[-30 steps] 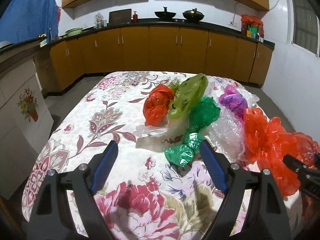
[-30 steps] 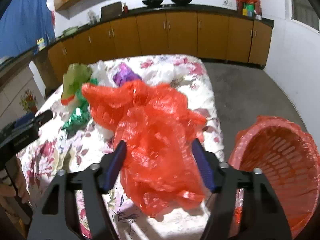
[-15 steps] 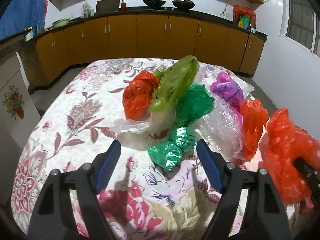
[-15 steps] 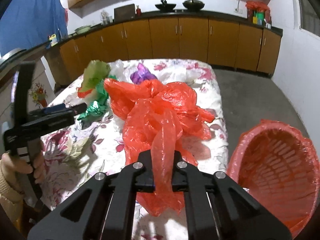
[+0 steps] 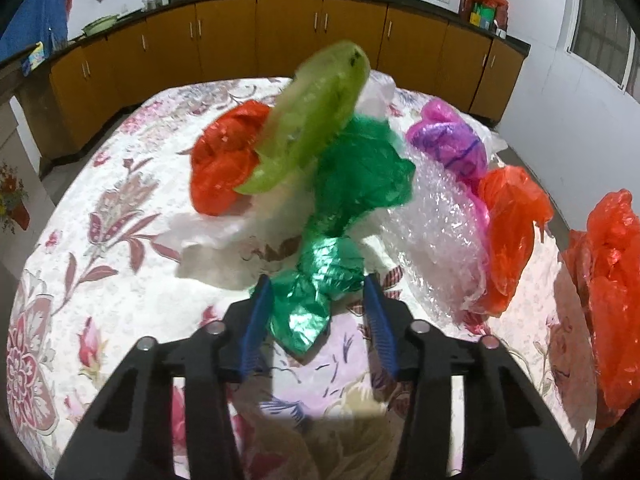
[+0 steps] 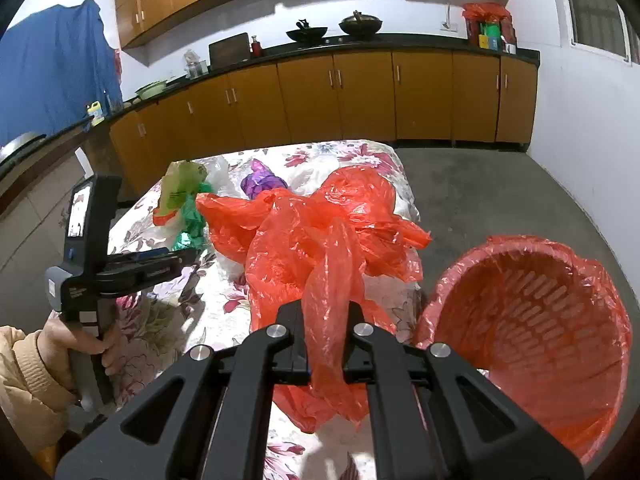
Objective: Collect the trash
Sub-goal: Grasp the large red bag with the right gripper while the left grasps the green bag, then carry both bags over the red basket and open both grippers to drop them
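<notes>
- Evidently two pickups were under way at once: the right gripper [image 6: 326,344] had its jaws clamped on a twisted fold of a large red-orange plastic bag [image 6: 320,240], most of which hung over the near corner of the floral-clothed surface [image 6: 224,304].
- The left gripper [image 5: 316,304] had just been closing its jaws, and the crumpled tail of a dark green plastic bag [image 5: 308,300] lay between them; the left blue pad looked to be at the plastic, the right one stood clear of it, so I took it for not yet gripped.
- The red mesh basket [image 6: 532,320], lined with red plastic, stood on the floor just beside the surface on the right, mouth tilted toward the right gripper.
- Other rubbish waiting on the surface: a red bag [image 5: 224,160], a lime-green bag [image 5: 312,120], a purple bag [image 5: 452,144], bubble wrap [image 5: 436,240] and a smaller orange bag [image 5: 512,232].
- To my eye, the next move called for swinging the held bag across and over the basket rim before letting go, keeping its trailing folds from dragging neighbours along; the left jaws needed to finish closing, then lift.
- Writing: a dark mark on the lime-green bag and lines on the purple one were too blurred to read; no brand could be made out.
</notes>
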`<state>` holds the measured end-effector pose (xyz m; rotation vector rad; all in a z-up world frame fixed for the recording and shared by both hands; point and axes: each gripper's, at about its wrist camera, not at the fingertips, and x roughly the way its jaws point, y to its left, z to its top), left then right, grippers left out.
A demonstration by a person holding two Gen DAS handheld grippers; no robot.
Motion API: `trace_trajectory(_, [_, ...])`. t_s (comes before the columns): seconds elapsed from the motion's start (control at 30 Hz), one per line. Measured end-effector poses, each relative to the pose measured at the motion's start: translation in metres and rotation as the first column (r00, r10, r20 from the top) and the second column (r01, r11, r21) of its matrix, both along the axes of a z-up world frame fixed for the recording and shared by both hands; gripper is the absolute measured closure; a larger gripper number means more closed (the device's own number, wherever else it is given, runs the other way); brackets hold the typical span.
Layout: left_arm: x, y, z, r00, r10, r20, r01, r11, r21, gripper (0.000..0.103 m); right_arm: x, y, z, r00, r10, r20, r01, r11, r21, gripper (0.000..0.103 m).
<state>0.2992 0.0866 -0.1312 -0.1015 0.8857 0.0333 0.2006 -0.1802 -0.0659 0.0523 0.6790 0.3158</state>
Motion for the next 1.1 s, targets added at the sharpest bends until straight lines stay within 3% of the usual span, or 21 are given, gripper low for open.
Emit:
trace_trajectory(0.17, [0.000,-0.003,-0.001,1.000,-0.025,0.006,0.025,1.000,-0.006,0.074,-0.001,-0.002,-0.001,1.000,-0.013,-0.002,0.013,1.000,0.010,0.098])
trace_trajectory(0.3, [-0.006,-0.002,0.001,0.999,-0.029,0.021,0.029,0.999,-0.013,0.078,-0.003,-0.004,0.001,1.000,-0.023,0.003,0.023,1.000,0.015,0.098])
trace_trajectory(0.87, [-0.051,-0.008,0.041,0.991,-0.075,0.115,0.079,0.996,-0.029,0.080,-0.019,-0.022,0.018,0.995,-0.073,0.061,0.071,0.997,0.025,0.098])
trace_trajectory(1.1, [-0.065,-0.025,0.067,0.978,-0.122,0.170,0.131,0.990,-0.042,0.080,-0.030,-0.048,0.031,0.984,-0.146,0.105,0.145,0.989,0.012,0.098])
